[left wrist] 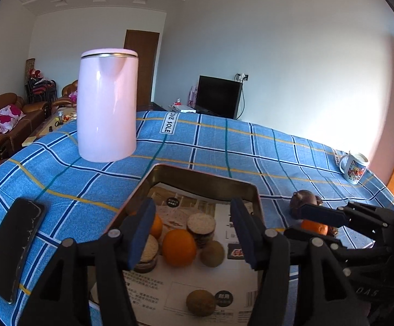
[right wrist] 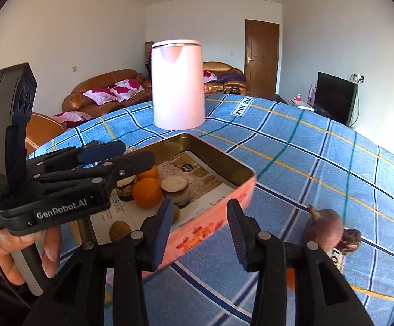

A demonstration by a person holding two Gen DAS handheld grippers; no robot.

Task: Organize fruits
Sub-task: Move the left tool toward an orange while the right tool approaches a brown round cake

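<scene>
A shallow metal tin (left wrist: 169, 174) lined with printed paper sits near the middle of the surface (left wrist: 251, 146), which is covered by a blue checked cloth, and it serves as the collecting place for the fruit. Inside it lie two oranges (left wrist: 179, 247), one partly hidden behind the left gripper's finger, along with two brownish round fruits (left wrist: 212, 250) and a few stacks of round biscuits (left wrist: 201, 224). The left gripper (left wrist: 194, 233) hangs over the tin with its jaws partly apart and nothing pressed between them; the nearer orange lies in the tin below the gap, so it looks released rather than held. The right gripper (right wrist: 199, 233) points down at the tin's pink outer wall (right wrist: 210, 225), its jaws also partly apart and empty. To its right, outside the tin, a purplish fruit (right wrist: 323, 228) and a small dark one (right wrist: 350, 240) rest on the cloth, with another orange (left wrist: 313, 226) just beside them, seen from the left wrist behind the right gripper's finger; these probably still have to go into the tin. A tall pale kettle (left wrist: 107, 106) stands toward the far edge, a phone (left wrist: 15, 244) lies by the left edge and a mug (left wrist: 356, 167) stands near the far right corner, all well apart from the work.
</scene>
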